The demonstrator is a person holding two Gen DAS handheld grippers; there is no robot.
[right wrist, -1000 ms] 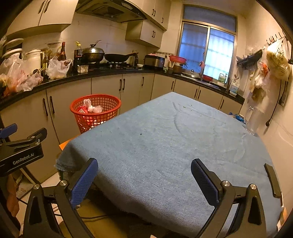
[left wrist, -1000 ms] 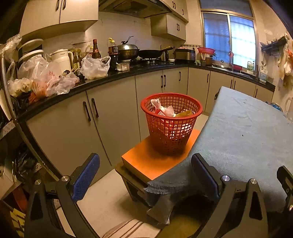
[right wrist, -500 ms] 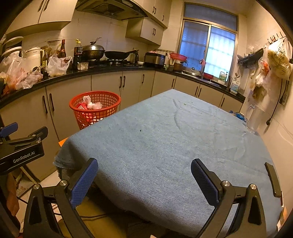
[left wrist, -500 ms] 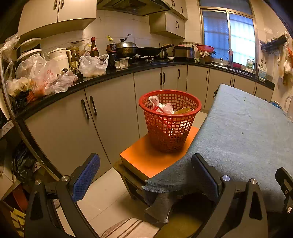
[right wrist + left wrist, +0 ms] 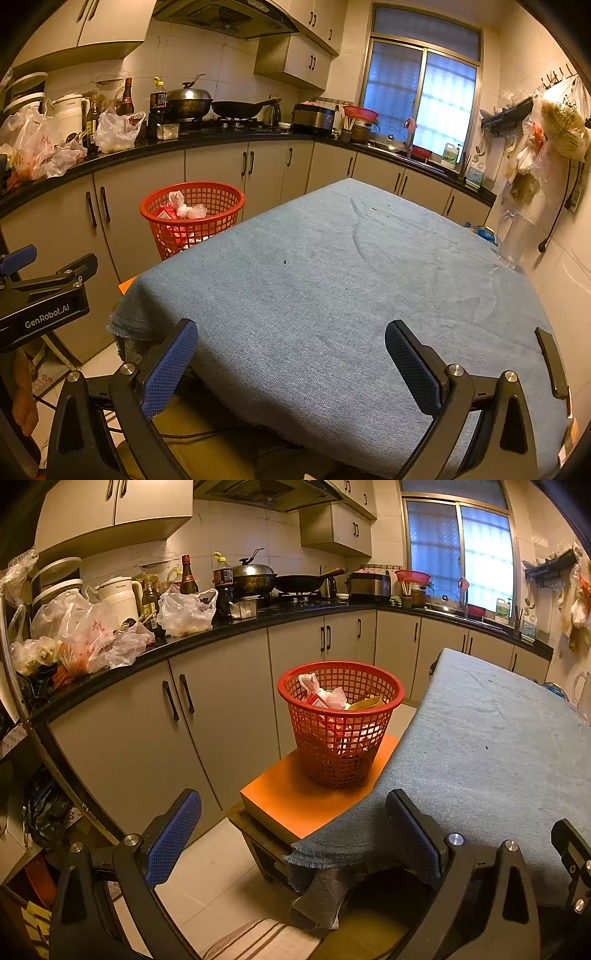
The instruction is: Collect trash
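A red mesh basket (image 5: 340, 723) stands on an orange stool (image 5: 295, 801) beside the table; it also shows in the right wrist view (image 5: 192, 218). It holds crumpled wrappers and paper trash (image 5: 325, 698). My left gripper (image 5: 293, 830) is open and empty, held low in front of the stool at the table's near corner. My right gripper (image 5: 291, 358) is open and empty over the near edge of the table with the blue cloth (image 5: 351, 277). The left gripper's body shows at the left of the right wrist view (image 5: 44, 299).
Kitchen cabinets (image 5: 207, 716) with a black counter run along the left and back, loaded with plastic bags (image 5: 184, 613), bottles and pans. A clear jug (image 5: 513, 236) stands at the table's far right edge. Bags hang on the right wall (image 5: 557, 125).
Both grippers have drawn back slightly and shifted a little; the basket sits a bit further away in both views. Both grippers stay open and empty.
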